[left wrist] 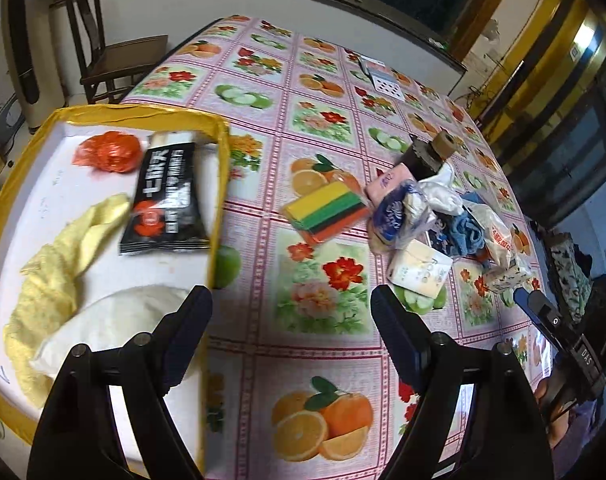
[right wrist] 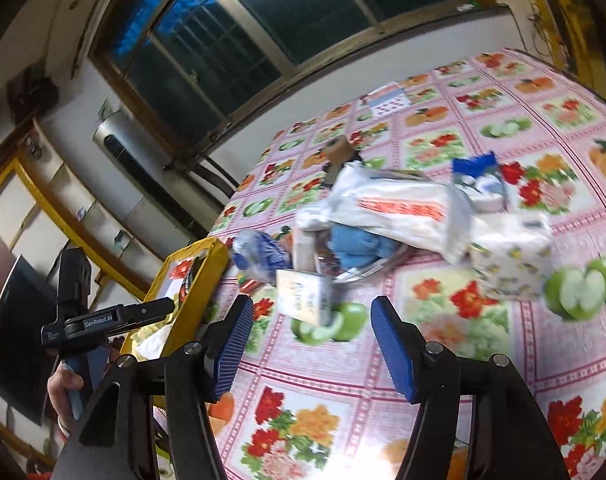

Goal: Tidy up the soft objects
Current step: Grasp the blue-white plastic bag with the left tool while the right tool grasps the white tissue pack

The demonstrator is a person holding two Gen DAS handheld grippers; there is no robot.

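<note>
A yellow-rimmed box (left wrist: 219, 148) with a white floor stands at the left and holds an orange plastic bag (left wrist: 109, 151), a black packet (left wrist: 167, 196), a yellow cloth (left wrist: 51, 280) and a white cushion (left wrist: 115, 320). My left gripper (left wrist: 293, 312) hangs open and empty over the box's right rim and the tablecloth. A striped sponge pack (left wrist: 327, 212) lies mid-table. Further right is a pile of tissue packs, plastic bags and a blue cloth (left wrist: 463, 232). My right gripper (right wrist: 311, 316) is open and empty, just short of a small tissue pack (right wrist: 303, 296) and the pile (right wrist: 403, 208).
A fruit-and-flower tablecloth (left wrist: 323, 360) covers the table. A brown tape roll (left wrist: 445, 144) stands behind the pile and a dotted card (left wrist: 385, 82) lies far back. A wooden chair (left wrist: 115, 60) is beyond the box. A hand (right wrist: 63, 388) holds the left gripper.
</note>
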